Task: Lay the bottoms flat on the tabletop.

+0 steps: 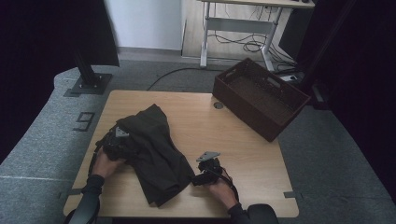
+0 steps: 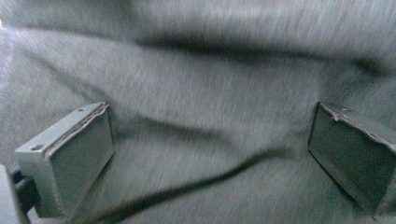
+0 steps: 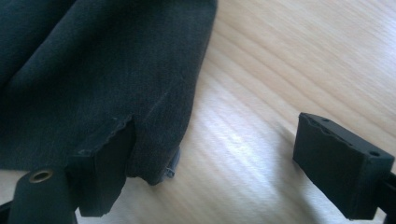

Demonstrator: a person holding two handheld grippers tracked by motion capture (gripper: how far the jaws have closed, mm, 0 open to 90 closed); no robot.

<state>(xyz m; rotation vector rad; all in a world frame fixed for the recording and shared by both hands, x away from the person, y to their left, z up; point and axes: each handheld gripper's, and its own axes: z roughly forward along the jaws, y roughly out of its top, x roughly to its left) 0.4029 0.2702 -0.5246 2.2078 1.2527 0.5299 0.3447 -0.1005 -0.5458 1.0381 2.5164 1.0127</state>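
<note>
While we work: both hands are at a dark garment [image 1: 156,151] lying crumpled on the near left part of the wooden table [image 1: 247,154].
Garment: it looks like trousers or shorts of dark woven cloth, spread from the left side toward the near middle; we cannot tell which.
Left gripper [image 1: 116,142]: it sits on the garment's left side; in the left gripper view the jaws stand wide apart over bare cloth [image 2: 205,121], released, nothing pinched.
Right gripper [image 1: 201,176]: at the garment's near right edge; its jaws are parted, one beside the cloth's hem [image 3: 159,140], the other over bare wood, so nothing is clamped.
Handling: we judge it soft, limp and light; it will sag and fold wherever it is unsupported, and is not fragile.
Where to grip: we would pinch a hem or corner, one at each side, catching all the layers.
Basket [image 1: 261,98]: dark brown, far right, well apart from the garment.
</note>
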